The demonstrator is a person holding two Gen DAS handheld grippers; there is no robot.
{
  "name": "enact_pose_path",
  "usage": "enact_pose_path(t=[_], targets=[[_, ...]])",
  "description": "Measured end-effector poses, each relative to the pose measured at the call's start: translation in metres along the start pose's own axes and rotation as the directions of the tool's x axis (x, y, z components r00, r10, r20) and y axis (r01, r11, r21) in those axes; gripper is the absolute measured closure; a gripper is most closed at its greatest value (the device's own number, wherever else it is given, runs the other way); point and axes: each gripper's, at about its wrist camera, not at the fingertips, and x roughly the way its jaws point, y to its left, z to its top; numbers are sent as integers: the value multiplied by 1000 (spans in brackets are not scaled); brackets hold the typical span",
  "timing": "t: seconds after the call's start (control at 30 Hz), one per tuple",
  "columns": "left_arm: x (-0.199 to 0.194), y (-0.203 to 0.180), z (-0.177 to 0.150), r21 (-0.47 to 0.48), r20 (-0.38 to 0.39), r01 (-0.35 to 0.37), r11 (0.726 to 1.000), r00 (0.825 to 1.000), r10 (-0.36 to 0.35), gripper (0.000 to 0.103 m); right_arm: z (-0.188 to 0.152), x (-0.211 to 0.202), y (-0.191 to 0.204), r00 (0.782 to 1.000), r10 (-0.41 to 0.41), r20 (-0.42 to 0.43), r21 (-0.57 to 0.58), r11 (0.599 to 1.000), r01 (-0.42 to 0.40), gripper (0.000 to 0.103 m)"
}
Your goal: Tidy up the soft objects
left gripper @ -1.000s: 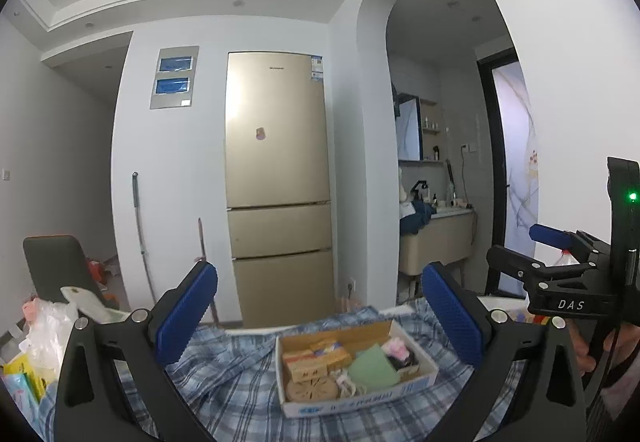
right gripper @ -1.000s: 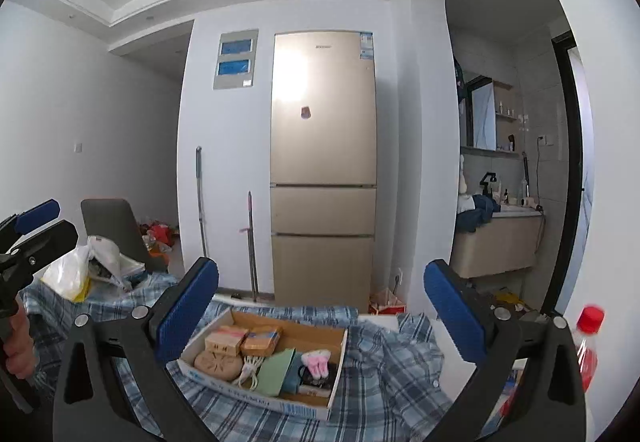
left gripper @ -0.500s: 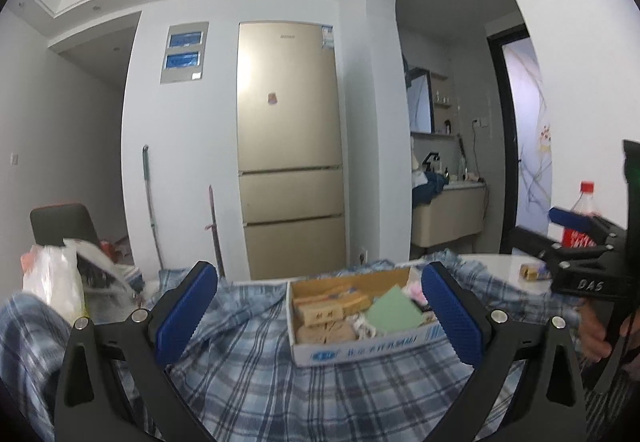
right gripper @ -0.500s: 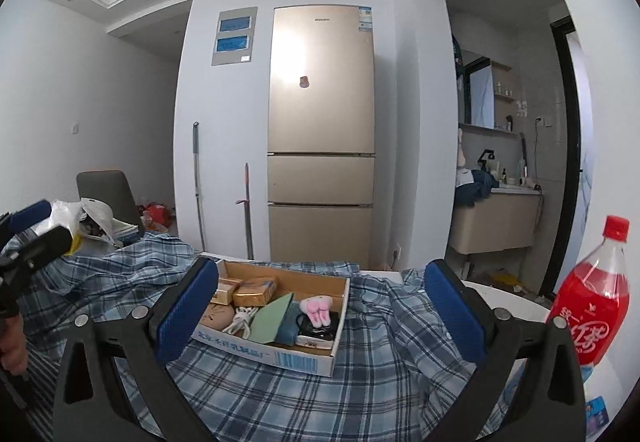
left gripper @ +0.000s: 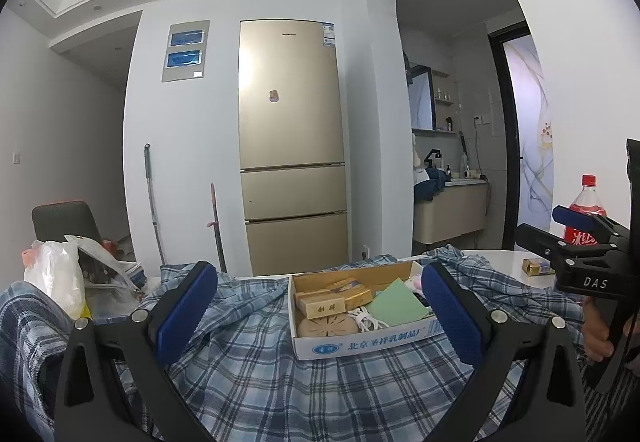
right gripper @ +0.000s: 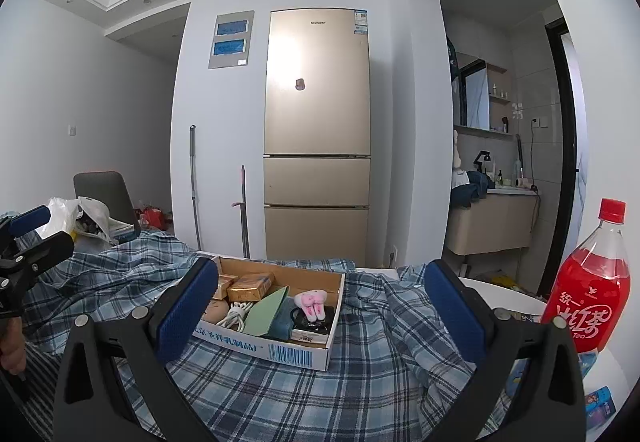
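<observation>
Two handheld grippers hover over a plaid shirt (left gripper: 256, 370) spread rumpled across a table, a shallow cardboard box (left gripper: 360, 342) sitting on the cloth. Left gripper (left gripper: 318, 306) has jaws spread wide, nothing betw. them; right gripper (right gripper: 320, 306) likewise agape and empty. Box holds gold packets (right gripper: 250, 288), a white cable (right gripper: 236, 316), a green card (right gripper: 268, 312), and a pink plush toy (right gripper: 311, 302) on a dark item; a round tan pad (left gripper: 328, 326) lies at the near corner in the left view.

Shirt and plush look the likeliest soft things; whether the box is being filled or emptied can't be told, so no step is settled. For any grab at cloth, judgement: come in low, pinch a thick fold or hem w/ both pads, keep clear of the box rim so it isn't dragged, and mind the bottle (right gripper: 588, 282) standing at the right edge.

Readable: "DAS" on the right gripper's body (left gripper: 595, 282); blue Chinese print incl. "北京" on the box front; "Tea" plus Chinese script on the red bottle label; fridge (right gripper: 316, 137) badge reads approx. "Skyworth", too small to be sure.
</observation>
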Motion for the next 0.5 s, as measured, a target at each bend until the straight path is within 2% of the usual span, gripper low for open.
enact_pose_path(t=[0.5], targets=[[4,7,-1,-25,-18,-9,1000,1000,9,0,-1,-2,2,1000,2,0,-6,1000,-2,0]])
